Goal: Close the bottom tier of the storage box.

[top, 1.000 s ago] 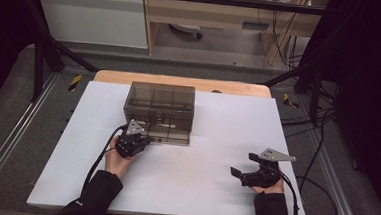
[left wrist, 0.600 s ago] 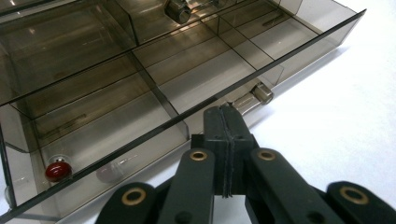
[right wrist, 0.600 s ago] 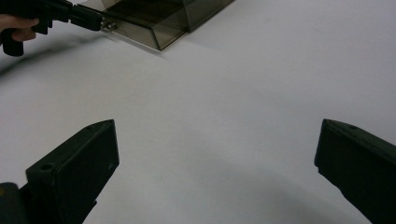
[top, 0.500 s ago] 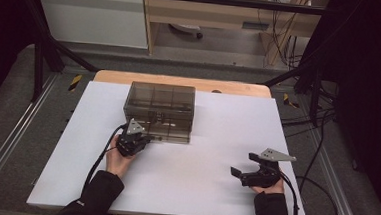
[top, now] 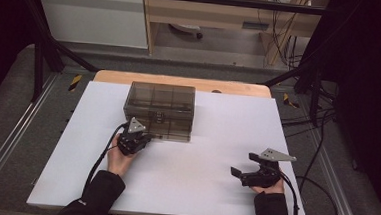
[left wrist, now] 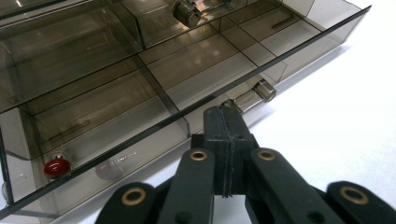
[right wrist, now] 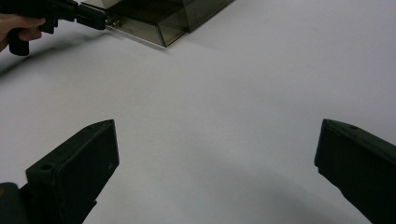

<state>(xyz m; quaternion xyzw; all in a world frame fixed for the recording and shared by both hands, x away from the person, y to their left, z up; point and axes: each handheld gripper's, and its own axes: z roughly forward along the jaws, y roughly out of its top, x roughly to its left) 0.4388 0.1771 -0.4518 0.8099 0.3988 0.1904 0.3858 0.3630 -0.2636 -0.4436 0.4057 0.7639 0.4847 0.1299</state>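
Note:
A smoky see-through drawer box (top: 161, 105) stands at the back middle of the white tabletop (top: 198, 193). Its lowest drawer (left wrist: 154, 107) sticks out a little, and a small red bead (left wrist: 57, 166) lies in one of its compartments. My left gripper (top: 144, 133) is at the box's front left corner. Its jaws are pressed together, with the tips (left wrist: 226, 112) pinching the left end of the drawer's metal handle (left wrist: 256, 94). My right gripper (top: 242, 166) rests at the front right of the table, far from the box. It is open (right wrist: 217, 140) with nothing between its jaws.
The tabletop lies on a wooden board (top: 180, 81) whose edge shows behind the box. Black frame posts and cables (top: 321, 145) run along the table's sides. A shelf unit (top: 209, 13) stands on the floor beyond.

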